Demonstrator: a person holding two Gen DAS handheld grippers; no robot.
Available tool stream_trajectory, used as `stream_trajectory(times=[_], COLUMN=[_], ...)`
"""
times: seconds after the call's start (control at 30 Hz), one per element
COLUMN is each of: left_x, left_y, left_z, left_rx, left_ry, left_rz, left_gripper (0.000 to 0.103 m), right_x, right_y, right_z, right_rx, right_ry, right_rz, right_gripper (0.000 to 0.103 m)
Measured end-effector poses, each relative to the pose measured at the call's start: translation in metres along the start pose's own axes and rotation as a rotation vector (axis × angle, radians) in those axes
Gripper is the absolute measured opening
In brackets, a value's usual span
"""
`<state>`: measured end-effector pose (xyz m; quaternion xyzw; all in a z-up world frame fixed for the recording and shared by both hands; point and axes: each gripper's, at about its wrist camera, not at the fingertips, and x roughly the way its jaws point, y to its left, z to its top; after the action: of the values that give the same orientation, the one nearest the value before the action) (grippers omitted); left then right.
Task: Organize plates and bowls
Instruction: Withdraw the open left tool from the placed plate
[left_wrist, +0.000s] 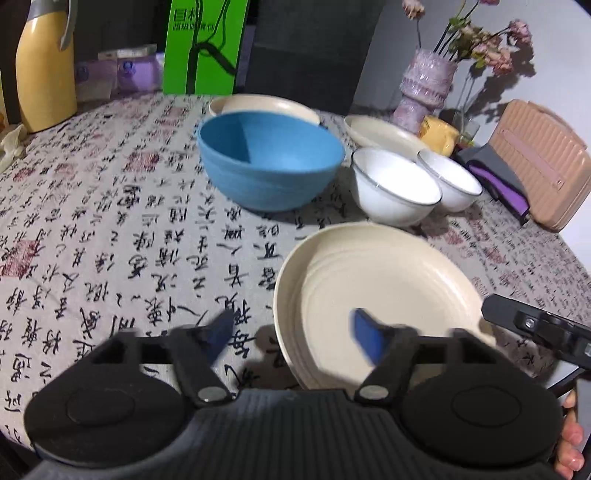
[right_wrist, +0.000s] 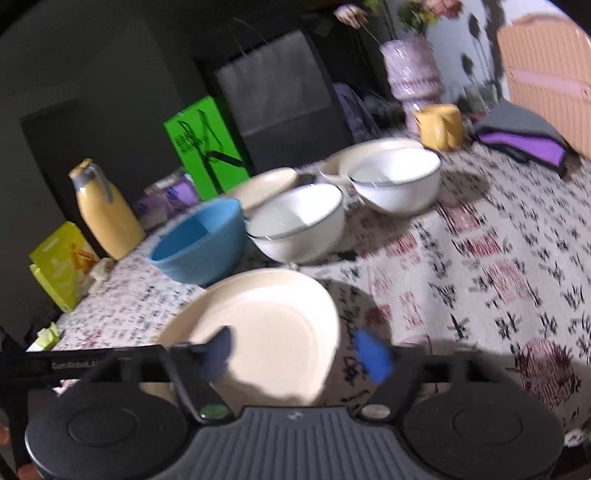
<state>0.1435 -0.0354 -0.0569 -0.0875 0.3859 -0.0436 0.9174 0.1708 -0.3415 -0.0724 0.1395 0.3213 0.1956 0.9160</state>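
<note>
The cream plate (left_wrist: 376, 295) lies flat on the desk (left_wrist: 110, 240) directly ahead of both grippers, with its near rim between them. It looks ridged, possibly more than one plate stacked, though the left wrist view is too soft to settle that. The left gripper (left_wrist: 295, 338) has its fingers (left_wrist: 367, 338) spread wide, one blue pad over the plate's left rim and the other over the bare cloth; nothing is pinched. The right gripper (right_wrist: 299, 354) is equally wide: one pad hangs over the plate's near edge, the other over the cloth just right of it, again holding nothing.

Beyond the fingers, the blue bowl (left_wrist: 269, 162) stands alone on the left. To its right two white bowls (left_wrist: 395, 188) with dark rims sit side by side, close together but not nested. Further back lie two more cream plates (left_wrist: 266, 105), well apart from each other and from the near one.

Judging by this spread, the sorting has hardly begun: at most the near plate is placed, while the far plates remain to be gathered onto one pile and the bowls to be nested or grouped.

Around the edge stand a yellow thermos (left_wrist: 44, 70), a green box (left_wrist: 203, 44) and a pink vase (left_wrist: 424, 85).
</note>
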Motion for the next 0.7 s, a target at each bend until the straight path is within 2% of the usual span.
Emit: stream_trajectory(times=[0.03, 0.07, 0.13, 0.33, 0.7], left_x=[-0.004, -0.007, -0.014, -0.024, -0.027], left_y=[0.0, 0.001, 0.004, 0.019, 0.033], left_z=[0.0, -0.001, -0.003, -0.009, -0.011], left_rx=[0.001, 0.001, -0.004, -0.056, -0.077], left_ry=[-0.015, -0.029, -0.056, -0.074, -0.086], left_rz=[-0.009, -0.016, -0.035, -0.035, -0.039], left_gripper=[0.092, 0.103, 0.103, 0.103, 0.103], right_x=[-0.002, -0.005, -0.008, -0.011, -0.009], right_y=[0.003, 0.005, 0.008, 0.013, 0.015], right_z=[0.001, 0.001, 0.001, -0.004, -0.005], right_rx=[-0.009, -0.016, -0.026, -0.036, -0.04], right_ry=[-0.009, -0.016, -0.021, -0.014, -0.009], right_rz=[0.006, 0.012, 0.018, 0.025, 0.013], right_gripper=[0.095, 0.097, 0.103, 0.103, 0.103])
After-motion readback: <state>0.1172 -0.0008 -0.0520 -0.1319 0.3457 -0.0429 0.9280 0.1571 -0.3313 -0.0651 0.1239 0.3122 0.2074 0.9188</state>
